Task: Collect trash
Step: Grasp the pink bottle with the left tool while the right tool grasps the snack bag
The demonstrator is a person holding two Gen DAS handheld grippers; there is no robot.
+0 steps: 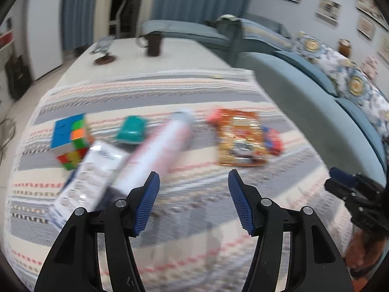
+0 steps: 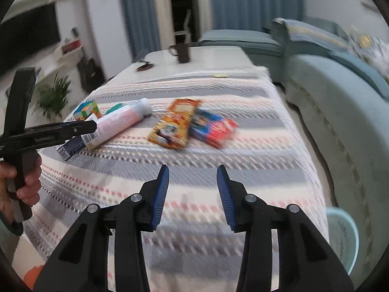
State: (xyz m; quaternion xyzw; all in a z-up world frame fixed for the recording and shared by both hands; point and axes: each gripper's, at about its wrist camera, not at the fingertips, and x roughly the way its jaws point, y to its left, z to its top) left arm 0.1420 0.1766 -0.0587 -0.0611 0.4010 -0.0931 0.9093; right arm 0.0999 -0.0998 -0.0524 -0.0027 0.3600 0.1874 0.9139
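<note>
A: Trash, position?
B: On the striped cloth [image 2: 255, 146] over the table. Orange snack wrapper [image 2: 173, 124] lies flat mid-cloth, crinkled foil, picture panel at its near end. Touching its right edge, partly under it: a blue-and-red packet [image 2: 214, 129]. Both blurred, print unreadable.

A: Left of those?
B: White-and-pink tube [image 2: 121, 124] with a grey cap, lying slantwise. A white carton [image 1: 94, 177] with a barcode end sits against the tube's near end. Behind them a Rubik's cube [image 1: 70, 141] and a small teal object [image 1: 132, 131], kind unclear.

A: Tongs?
B: Left gripper [image 1: 194, 194] has its jaws well apart, empty, above the cloth near the tube's base. Right gripper [image 2: 192, 189] is narrower but parted, nothing between the pads, over bare cloth short of the wrapper.

A: Bin?
B: Pale blue basket [image 2: 345, 238] on the floor off the table's right corner, just beside the teal sofa [image 2: 340, 112].
</note>
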